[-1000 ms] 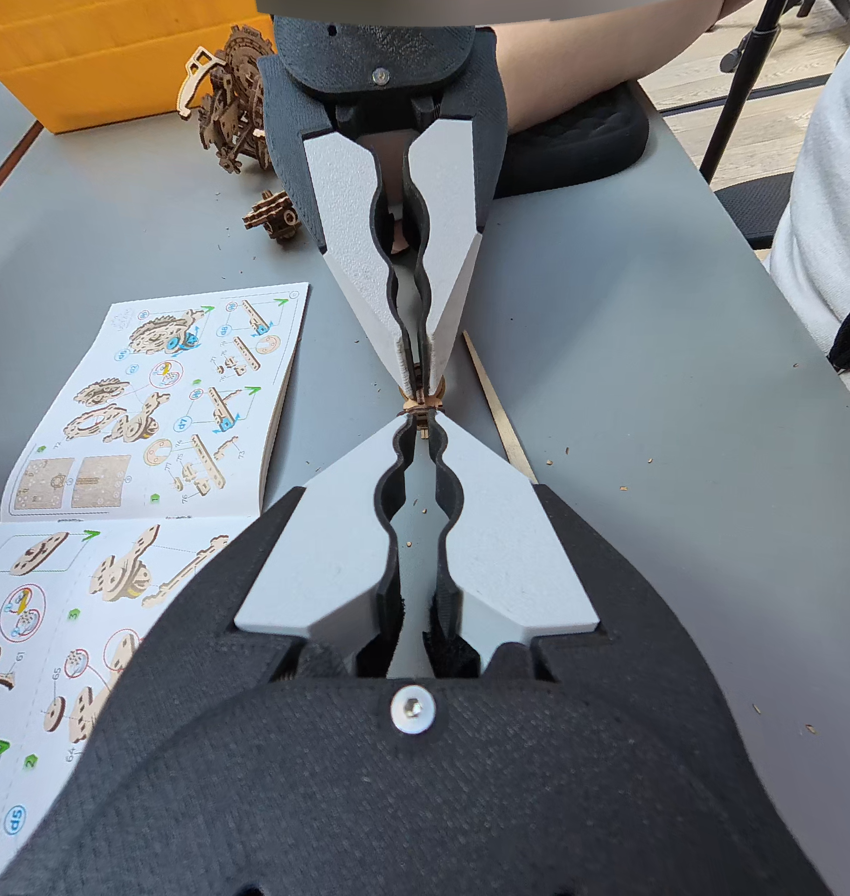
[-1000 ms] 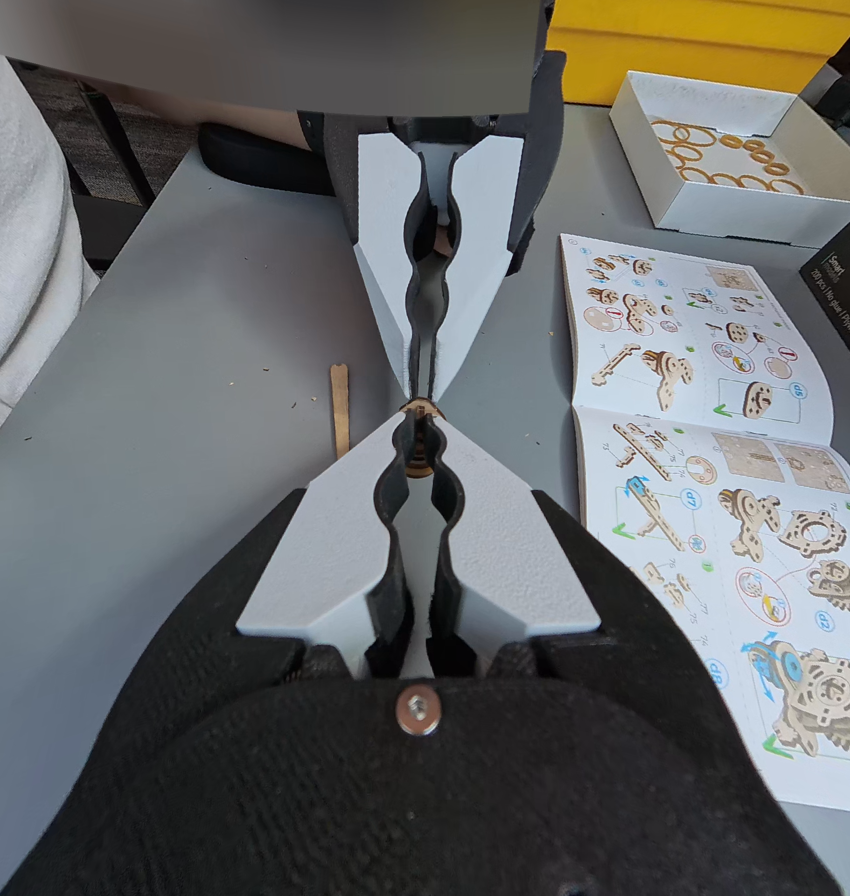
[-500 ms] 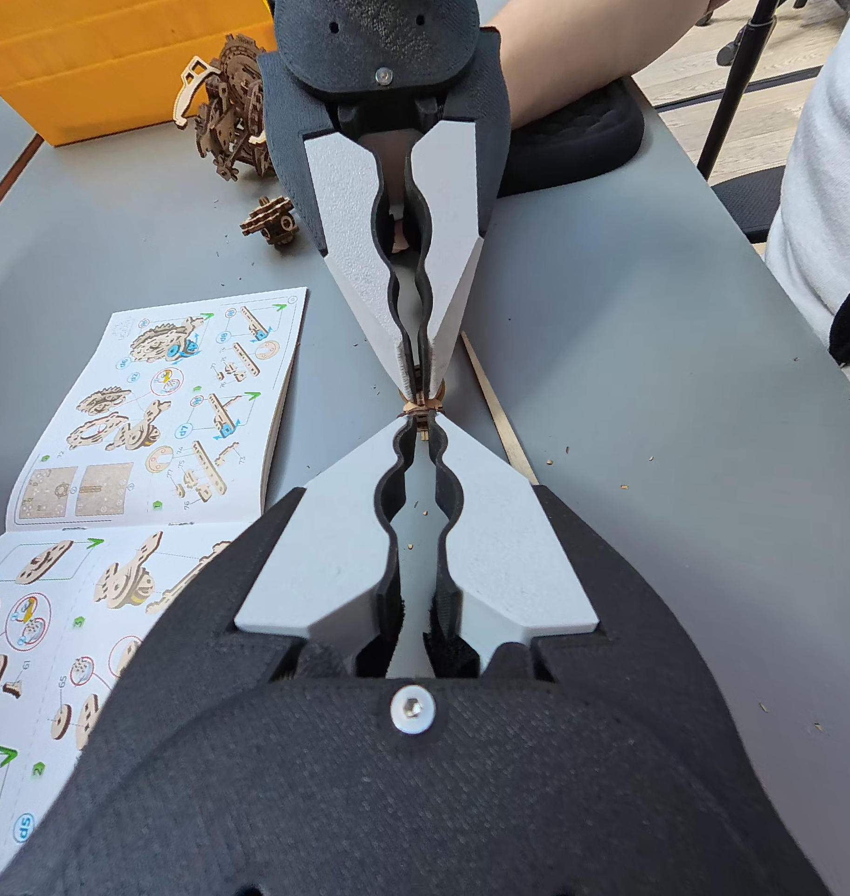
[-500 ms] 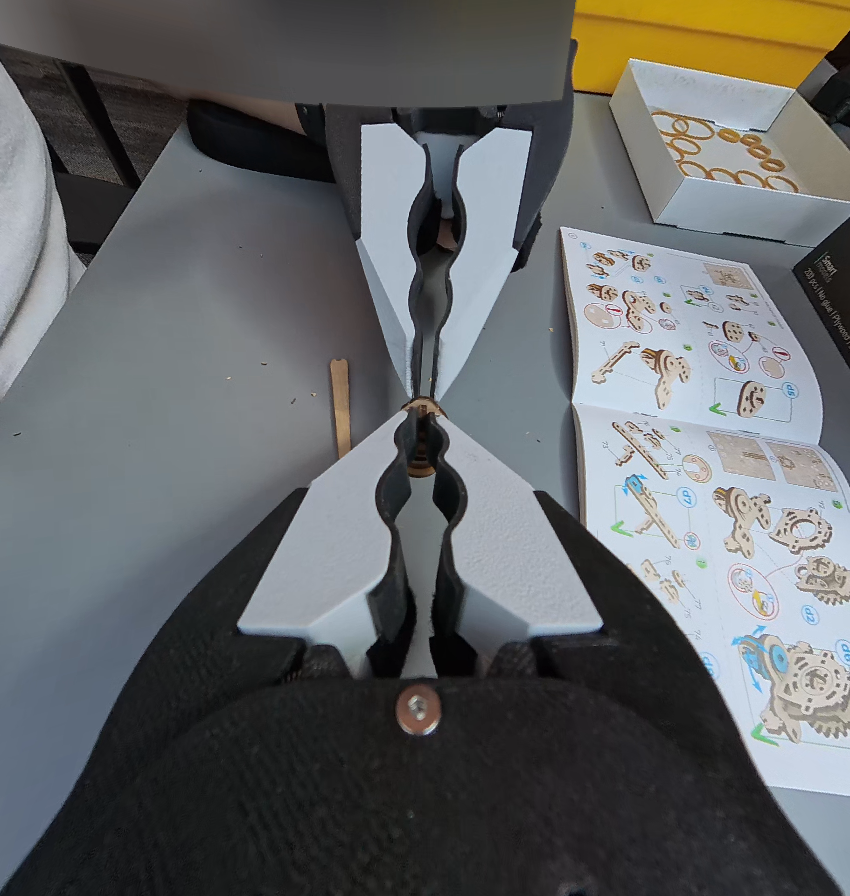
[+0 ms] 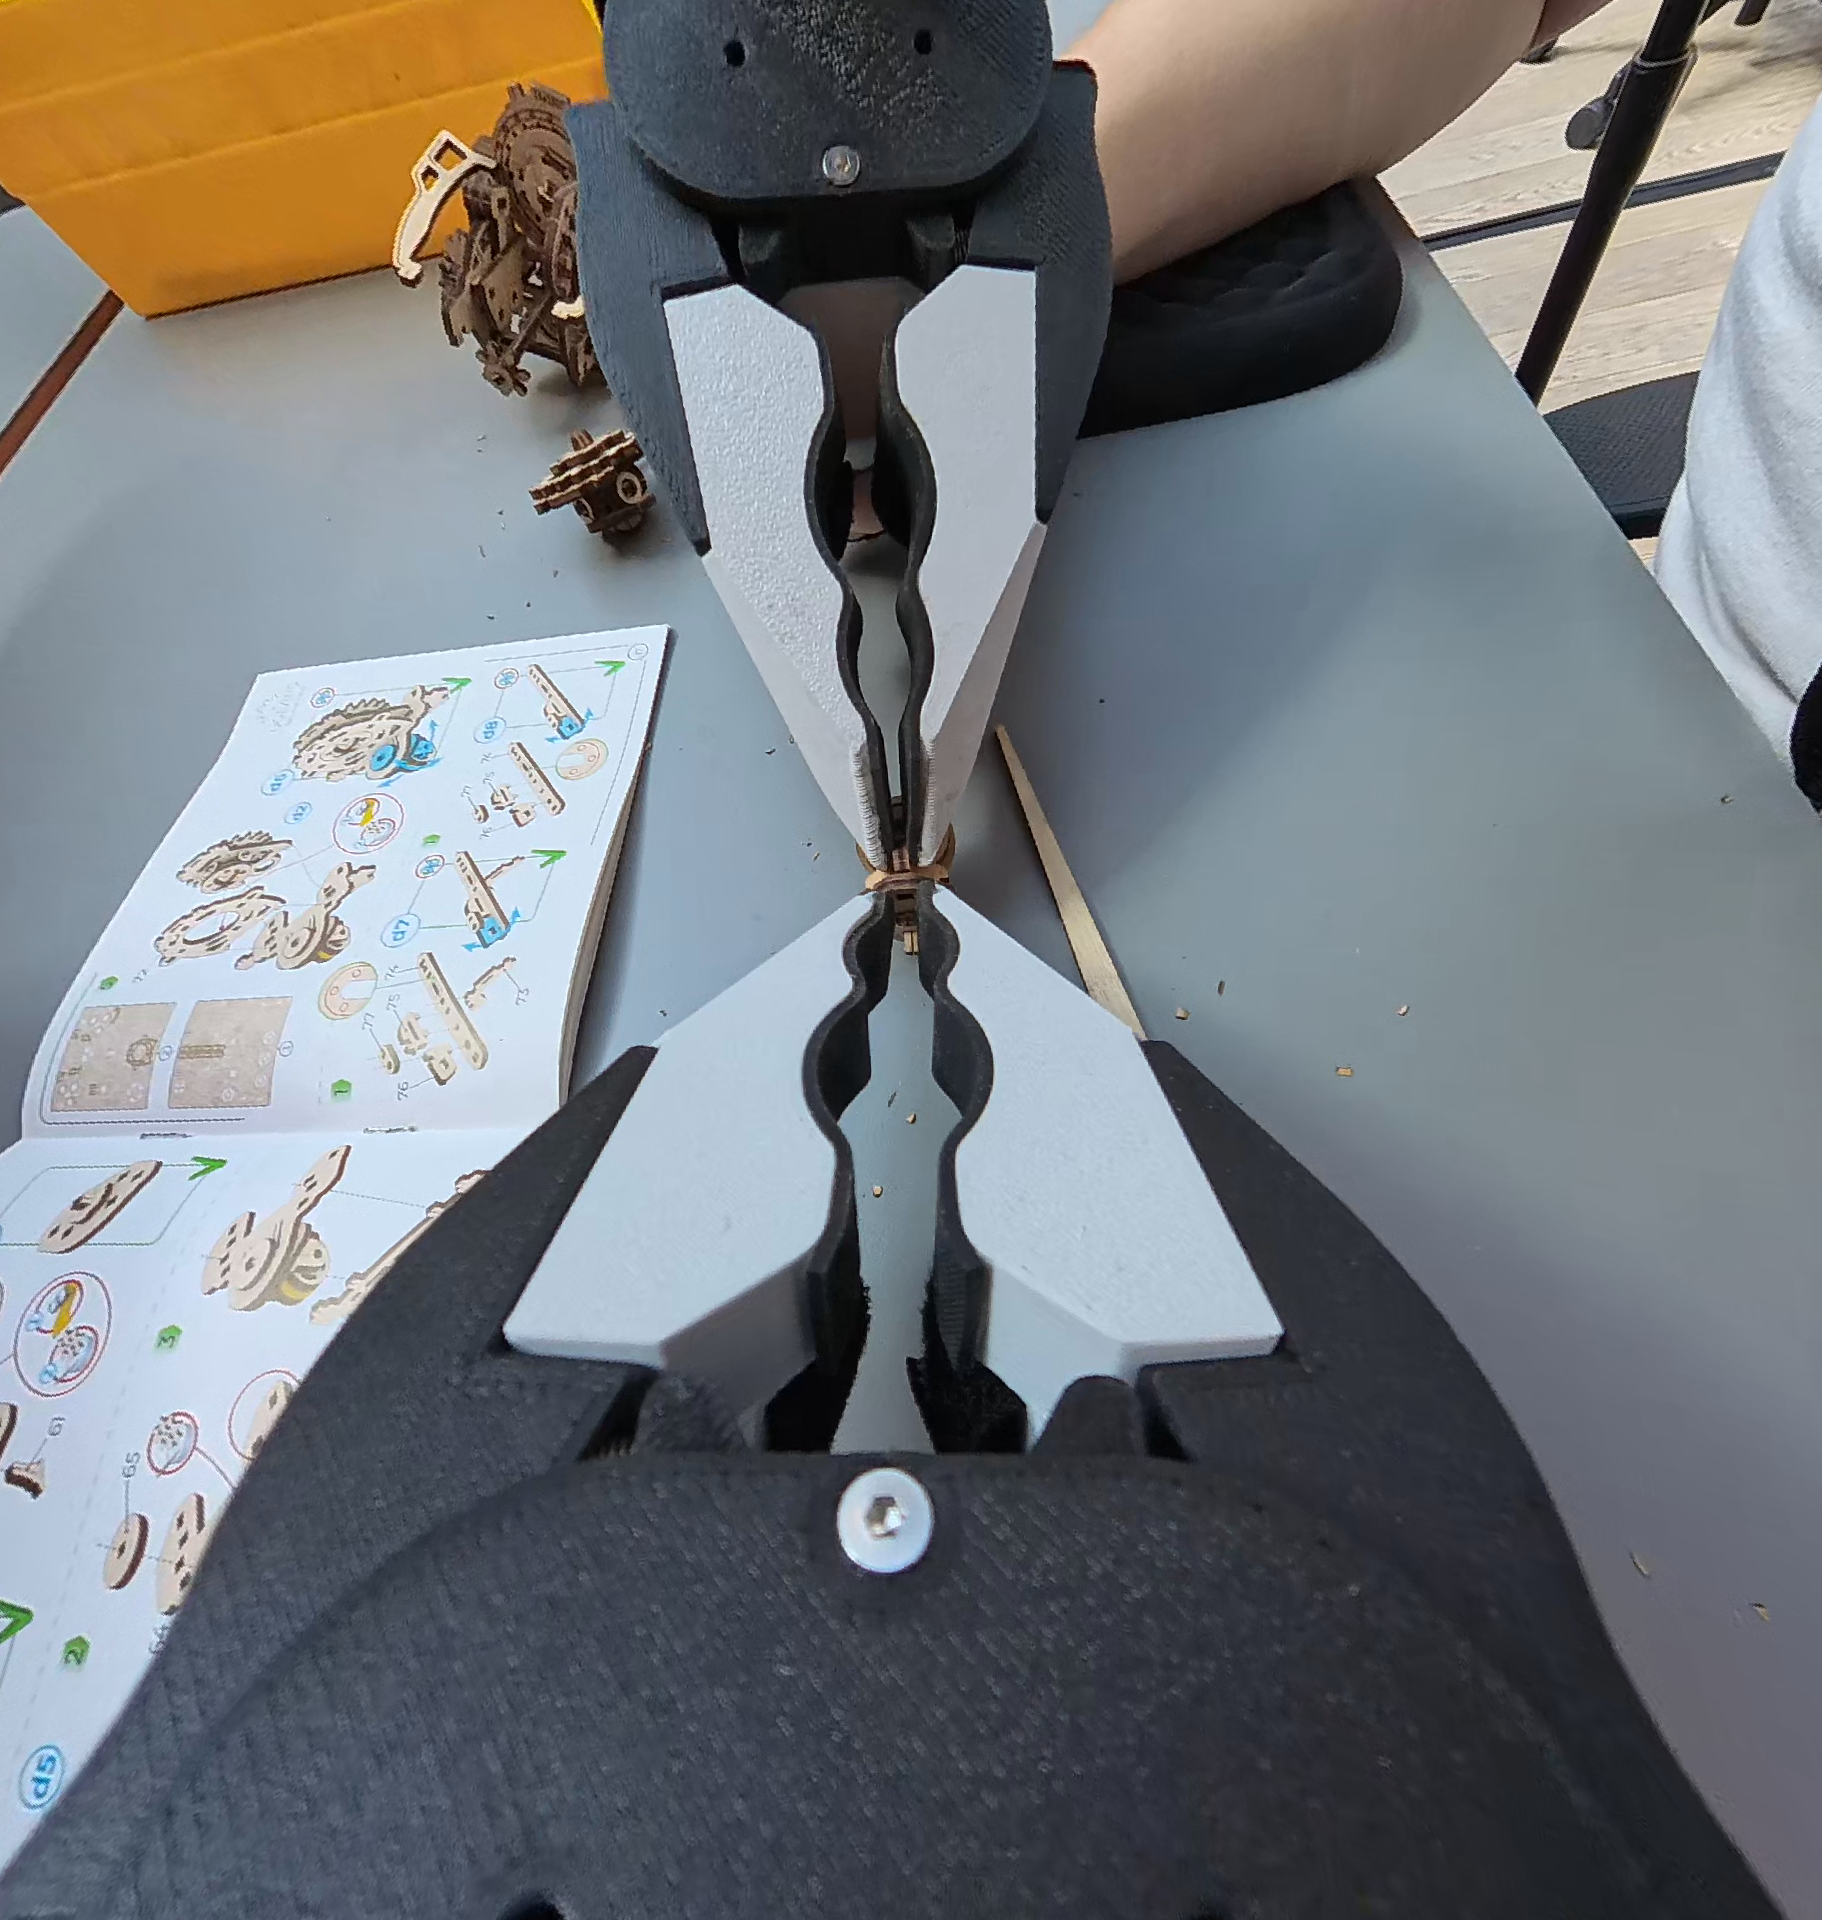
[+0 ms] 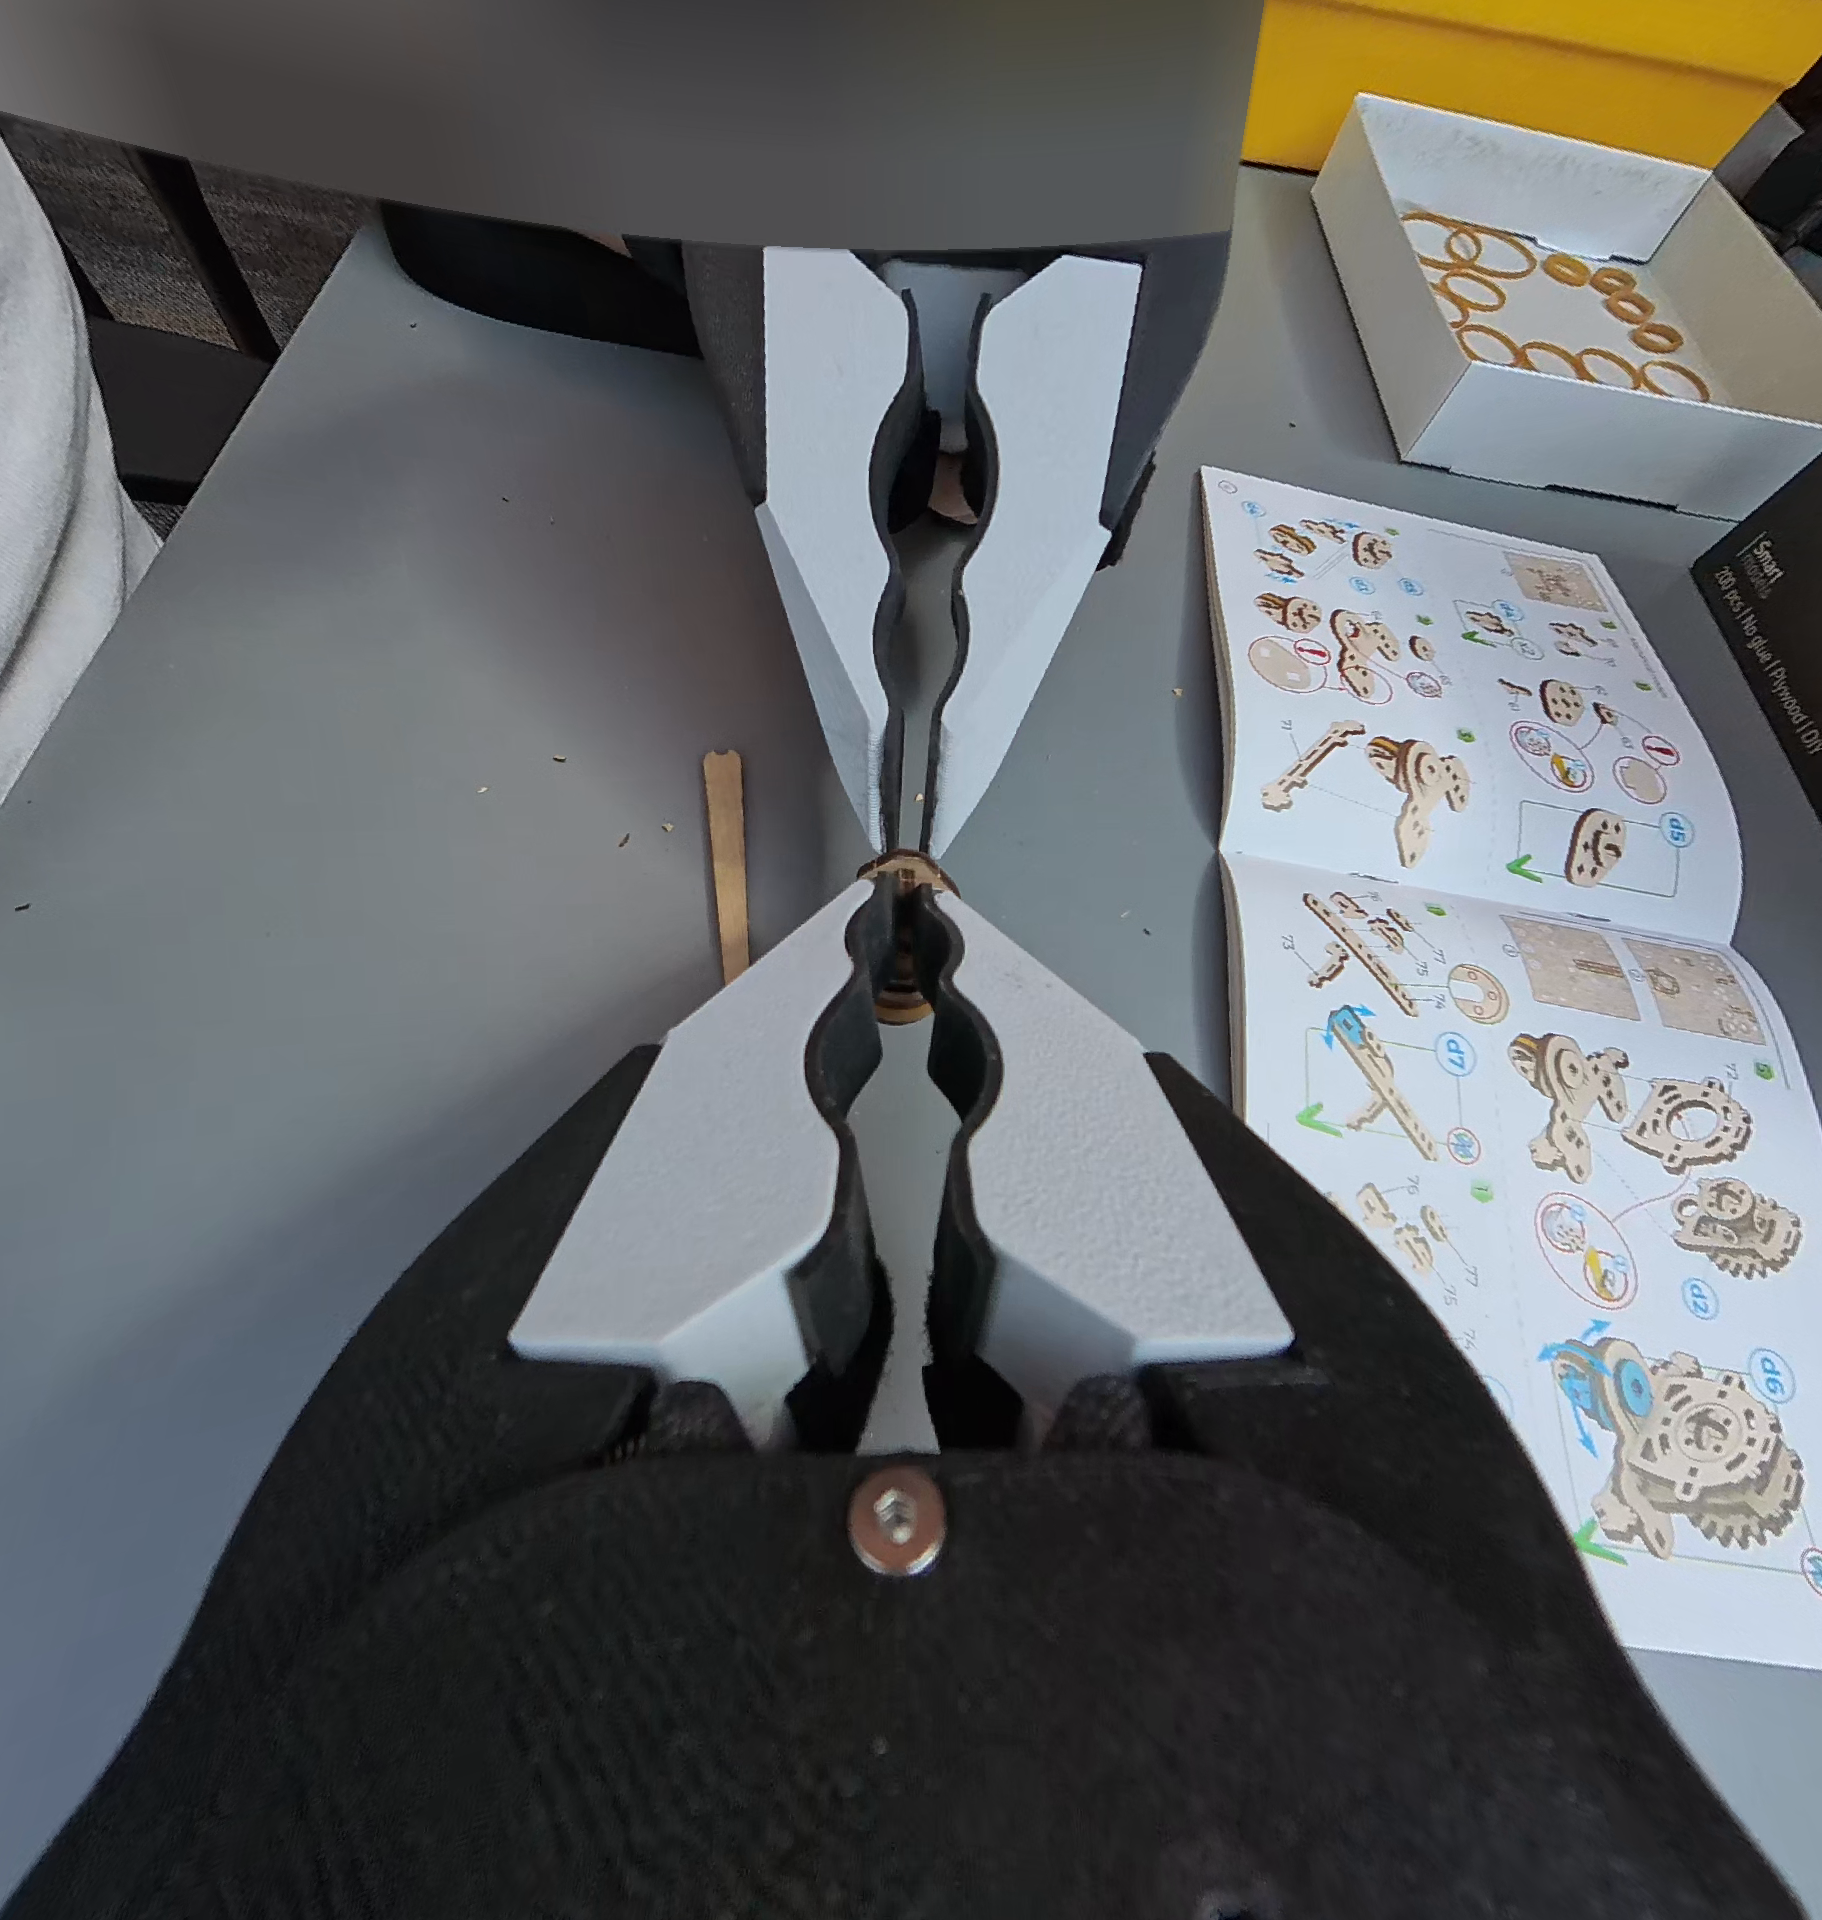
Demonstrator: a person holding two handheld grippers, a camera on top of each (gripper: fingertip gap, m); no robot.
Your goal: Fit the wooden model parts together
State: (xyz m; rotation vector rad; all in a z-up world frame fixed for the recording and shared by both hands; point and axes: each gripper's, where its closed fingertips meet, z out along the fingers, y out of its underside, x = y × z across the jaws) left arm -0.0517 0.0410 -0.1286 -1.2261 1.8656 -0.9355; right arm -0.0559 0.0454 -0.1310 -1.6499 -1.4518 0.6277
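Note:
My two grippers meet tip to tip above the grey table (image 5: 1406, 831). In the left wrist view my left gripper (image 5: 899, 916) is shut on a small wooden part (image 5: 903, 881), with the right gripper (image 5: 899, 831) coming from the top and pressed against the same spot. In the right wrist view my right gripper (image 6: 896, 906) is shut on a small round wooden part (image 6: 899, 982). The left gripper (image 6: 905, 836) is opposite it, shut on a thin wooden piece (image 6: 899, 864). The two wooden pieces touch at the tips; how they join is hidden.
An open instruction booklet (image 5: 367, 883) (image 6: 1458, 935) lies beside the grippers. A wooden stick (image 5: 1073, 904) (image 6: 725, 862) lies under them. An assembled wooden model (image 5: 491, 260), a small wooden subassembly (image 5: 595, 488), a yellow box (image 5: 211, 125), a white box of rings (image 6: 1572, 301) and a black box (image 6: 1800, 665) stand around. Only a small space, under 4 cm, lies between the two pairs of fingers.
The grippers stay tip to tip on the wooden parts. Both have shifted only slightly; nothing was let go.

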